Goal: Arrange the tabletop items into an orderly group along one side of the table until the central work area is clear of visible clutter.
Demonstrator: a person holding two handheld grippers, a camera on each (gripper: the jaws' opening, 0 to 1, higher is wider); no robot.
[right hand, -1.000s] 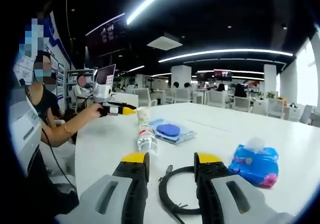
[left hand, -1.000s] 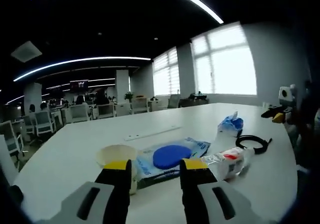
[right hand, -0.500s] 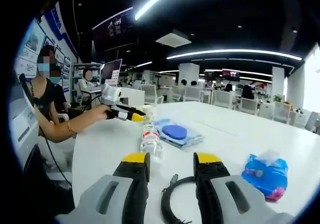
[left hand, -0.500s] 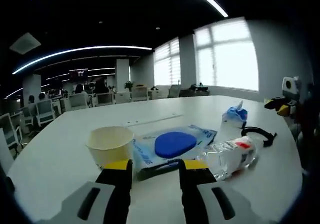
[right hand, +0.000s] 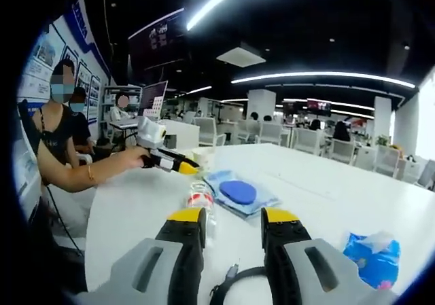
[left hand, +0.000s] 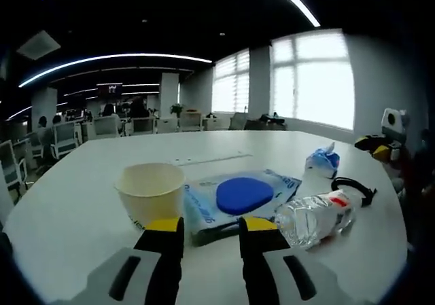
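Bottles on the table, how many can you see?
1. The clear plastic bottle lies on its side on the white table, right of the blue-disc packet and near the black cable. Another could be hidden.

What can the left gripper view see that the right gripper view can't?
Left gripper view: bright windows. Right gripper view: a hand holding the left claw, and wall posters. Both: the bottle, blue packet, tissue pack and black cable on the white table.
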